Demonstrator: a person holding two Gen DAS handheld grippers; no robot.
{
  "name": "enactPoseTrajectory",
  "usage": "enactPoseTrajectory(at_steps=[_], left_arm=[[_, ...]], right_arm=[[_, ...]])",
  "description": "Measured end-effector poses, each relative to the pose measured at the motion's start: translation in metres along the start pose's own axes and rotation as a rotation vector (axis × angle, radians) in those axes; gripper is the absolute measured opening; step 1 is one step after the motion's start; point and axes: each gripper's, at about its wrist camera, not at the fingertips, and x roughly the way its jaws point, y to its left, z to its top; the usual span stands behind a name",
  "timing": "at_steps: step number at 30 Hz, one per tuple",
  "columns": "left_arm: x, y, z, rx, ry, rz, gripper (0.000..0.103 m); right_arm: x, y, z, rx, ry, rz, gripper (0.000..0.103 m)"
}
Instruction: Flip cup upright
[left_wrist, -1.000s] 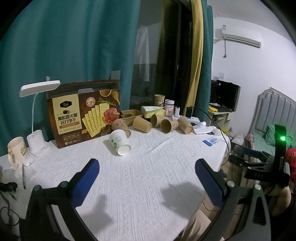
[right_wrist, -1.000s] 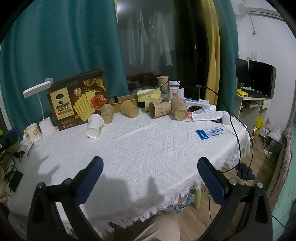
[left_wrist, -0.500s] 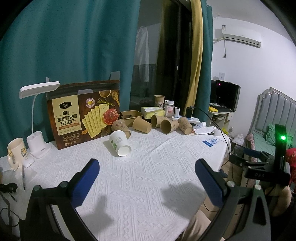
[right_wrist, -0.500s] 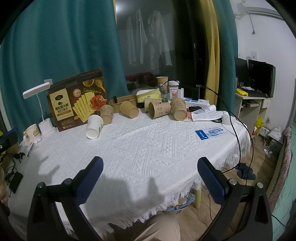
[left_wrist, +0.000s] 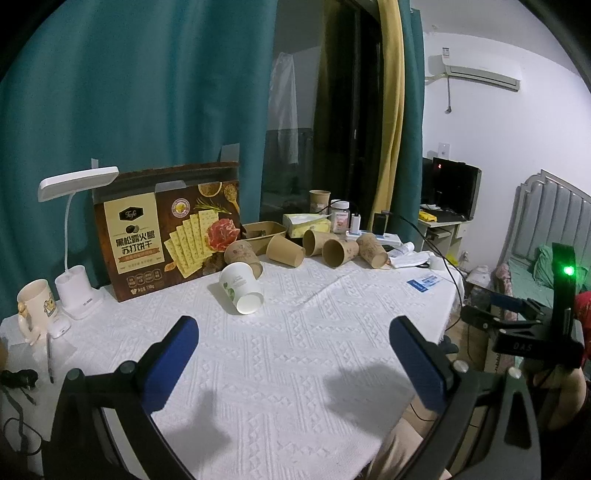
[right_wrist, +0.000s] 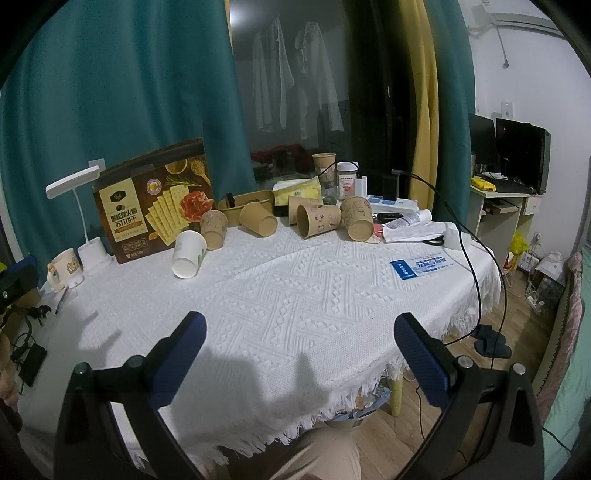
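A white paper cup (left_wrist: 241, 288) (right_wrist: 189, 254) lies on its side on the white tablecloth (left_wrist: 288, 354), its mouth facing me. Behind it several brown paper cups (left_wrist: 340, 252) (right_wrist: 317, 220) also lie tipped over in a row. My left gripper (left_wrist: 291, 354) hangs open above the near part of the table, well short of the white cup, with nothing between its blue fingers. My right gripper (right_wrist: 297, 354) is open too, over the table's front edge, empty. The right gripper's body with a green light (left_wrist: 561, 295) shows at the right of the left wrist view.
A cracker box (left_wrist: 166, 229) stands at the back left beside a white desk lamp (left_wrist: 74, 236) and a mug (left_wrist: 35, 306). A tissue pack, jars and a power strip (right_wrist: 391, 202) crowd the back. A blue card (right_wrist: 421, 266) and a black cable (right_wrist: 476, 280) lie at the right edge.
Both views have shifted only slightly; the left gripper has crept a little toward the white cup. Both grippers stay open and no cup has moved.
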Motion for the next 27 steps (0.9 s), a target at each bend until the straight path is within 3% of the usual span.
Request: enactPoseTrajectory(at_steps=[23, 27], left_arm=[[0.005, -0.005, -0.002, 0.014, 0.002, 0.012, 0.103], [0.019, -0.006, 0.002, 0.023, 0.034, 0.017, 0.103]], right_arm=[[0.003, -0.002, 0.000, 0.005, 0.002, 0.003, 0.101], [0.011, -0.006, 0.005, -0.016, 0.006, -0.007, 0.101]])
